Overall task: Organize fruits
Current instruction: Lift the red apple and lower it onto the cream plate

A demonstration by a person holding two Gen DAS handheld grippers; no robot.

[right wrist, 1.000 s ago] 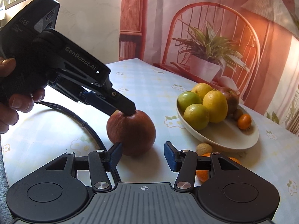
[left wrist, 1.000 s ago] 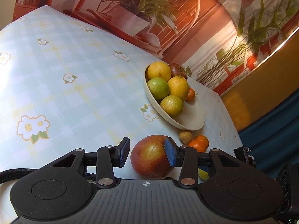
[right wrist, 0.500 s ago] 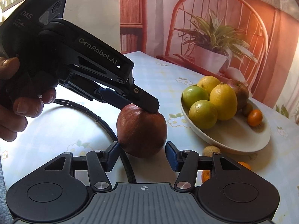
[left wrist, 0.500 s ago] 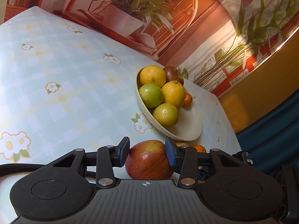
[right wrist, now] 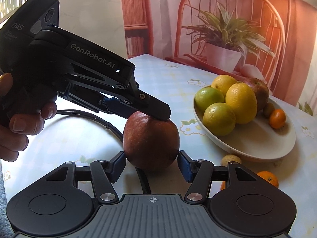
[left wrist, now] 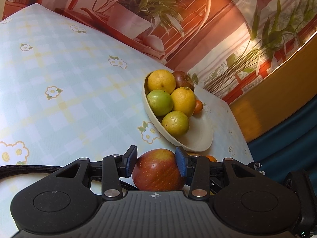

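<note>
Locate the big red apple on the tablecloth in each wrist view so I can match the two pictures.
Left wrist view: the red apple sits at bottom centre, between the left tool's pads.
Right wrist view: the red apple is at centre, in front of the right tool, whose jaws are opening; the left tool lies across its top.
Shared landmark: the cream fruit bowl, beyond the apple to the right.

Both wrist views close, angled down; share apple (left wrist: 158,170), bowl (left wrist: 200,136).

Red apple (right wrist: 151,138) with yellow speckles; cream bowl (right wrist: 257,144) of yellow and green citrus; pale blue checked tablecloth (left wrist: 59,83), white flowers; black grippers, blue pads (right wrist: 185,167).
</note>
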